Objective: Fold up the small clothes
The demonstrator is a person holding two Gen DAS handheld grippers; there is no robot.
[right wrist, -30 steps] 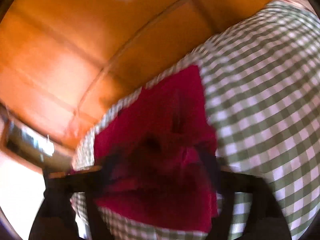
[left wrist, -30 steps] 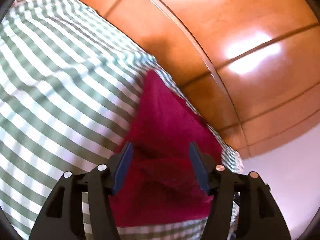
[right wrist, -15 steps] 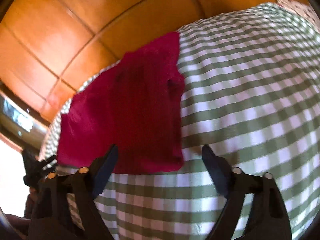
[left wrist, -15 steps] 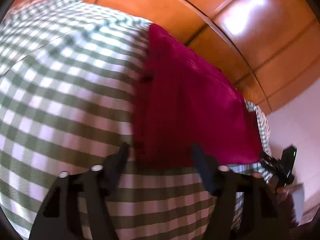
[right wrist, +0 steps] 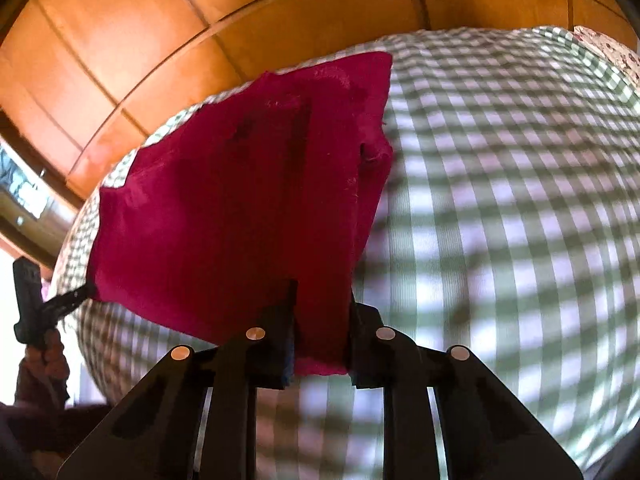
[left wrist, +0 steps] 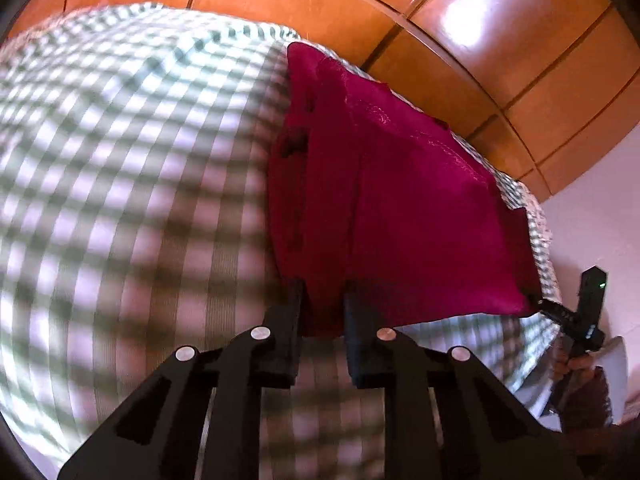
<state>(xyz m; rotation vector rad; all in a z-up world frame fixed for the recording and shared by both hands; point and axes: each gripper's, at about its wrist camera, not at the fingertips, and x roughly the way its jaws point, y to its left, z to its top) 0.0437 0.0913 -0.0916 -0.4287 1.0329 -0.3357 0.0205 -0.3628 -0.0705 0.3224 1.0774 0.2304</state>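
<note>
Item: crimson garment (left wrist: pixel 400 208), spread on a green-and-white checked cloth (left wrist: pixel 132 184), near orange wood panelling (left wrist: pixel 500 40); left gripper (left wrist: pixel 322 300) pinches one near corner; right gripper (right wrist: pixel 322 300) pinches the other near corner; both jaws closed upon the fabric

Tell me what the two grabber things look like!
Both the left gripper and the right gripper are matte black plastic, with flat dark jaws, two round silver rivets on each side and slot-shaped cutouts lower down. No cables or markings show.
</note>
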